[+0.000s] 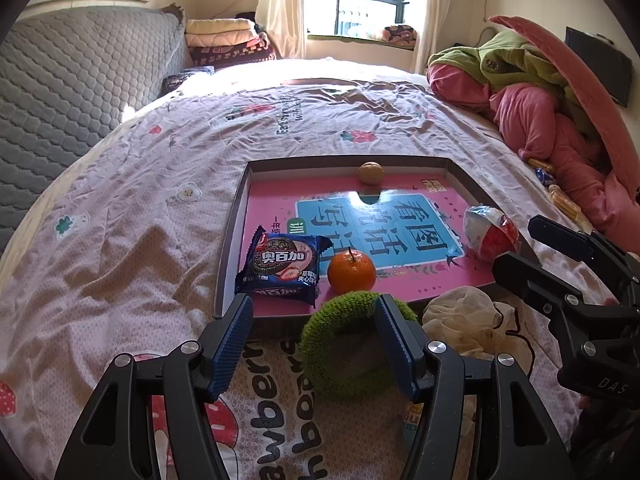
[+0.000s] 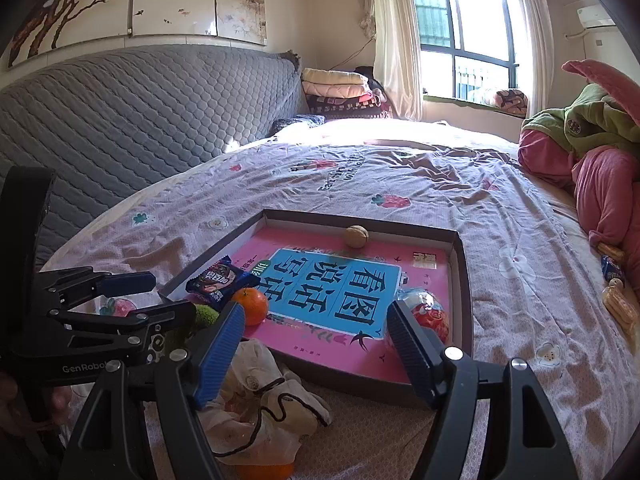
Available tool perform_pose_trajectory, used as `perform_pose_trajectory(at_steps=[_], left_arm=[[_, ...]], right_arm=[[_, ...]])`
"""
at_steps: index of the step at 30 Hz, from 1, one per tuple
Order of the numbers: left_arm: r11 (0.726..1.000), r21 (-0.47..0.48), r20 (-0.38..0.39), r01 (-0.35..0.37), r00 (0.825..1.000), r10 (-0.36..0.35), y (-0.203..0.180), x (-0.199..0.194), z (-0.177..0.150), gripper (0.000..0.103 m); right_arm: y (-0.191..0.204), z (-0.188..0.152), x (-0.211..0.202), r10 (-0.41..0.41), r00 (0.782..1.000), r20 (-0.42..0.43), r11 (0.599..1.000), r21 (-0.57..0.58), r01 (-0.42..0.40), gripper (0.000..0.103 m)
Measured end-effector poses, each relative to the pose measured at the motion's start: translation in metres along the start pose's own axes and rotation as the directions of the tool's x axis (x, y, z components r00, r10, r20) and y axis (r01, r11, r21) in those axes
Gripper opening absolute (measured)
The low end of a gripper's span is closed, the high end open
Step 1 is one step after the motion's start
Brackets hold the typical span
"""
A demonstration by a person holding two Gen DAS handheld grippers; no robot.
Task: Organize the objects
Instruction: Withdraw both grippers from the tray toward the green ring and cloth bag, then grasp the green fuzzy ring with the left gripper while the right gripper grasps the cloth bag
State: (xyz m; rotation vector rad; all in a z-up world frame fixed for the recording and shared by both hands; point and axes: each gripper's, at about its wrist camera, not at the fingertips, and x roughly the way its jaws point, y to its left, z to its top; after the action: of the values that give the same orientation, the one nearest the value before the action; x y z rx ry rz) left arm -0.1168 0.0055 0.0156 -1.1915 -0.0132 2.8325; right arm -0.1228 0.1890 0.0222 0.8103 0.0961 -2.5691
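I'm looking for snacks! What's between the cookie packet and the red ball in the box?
The orange sits between the cookie packet and red ball, beside the packet; left wrist view.

Black hand-held gripper (image 1: pixel 314 334) frames, ribbed blue pads (image 1: pixel 230 344), silver screws, "GenRobot" lettering.

The left gripper's (image 2: pixel 120 292) body read "GenRobot"; the cookie packet (image 1: pixel 282 268) read "奥百加"; the bedsheet (image 1: pixel 120 208) at lower frame read "strawberry" in part.
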Motion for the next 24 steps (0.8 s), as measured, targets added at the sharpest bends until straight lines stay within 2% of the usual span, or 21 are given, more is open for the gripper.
perform_pose_trajectory(at_steps=[24], left_arm=[[1.0,0.016,-0.032,0.007,0.999,-0.006,-0.003,-0.001,-0.015,0.065]], right_arm=[[0.004,-0.019,-0.01,0.001,1.0,-0.032,1.0,0.022,0.0,0.074]])
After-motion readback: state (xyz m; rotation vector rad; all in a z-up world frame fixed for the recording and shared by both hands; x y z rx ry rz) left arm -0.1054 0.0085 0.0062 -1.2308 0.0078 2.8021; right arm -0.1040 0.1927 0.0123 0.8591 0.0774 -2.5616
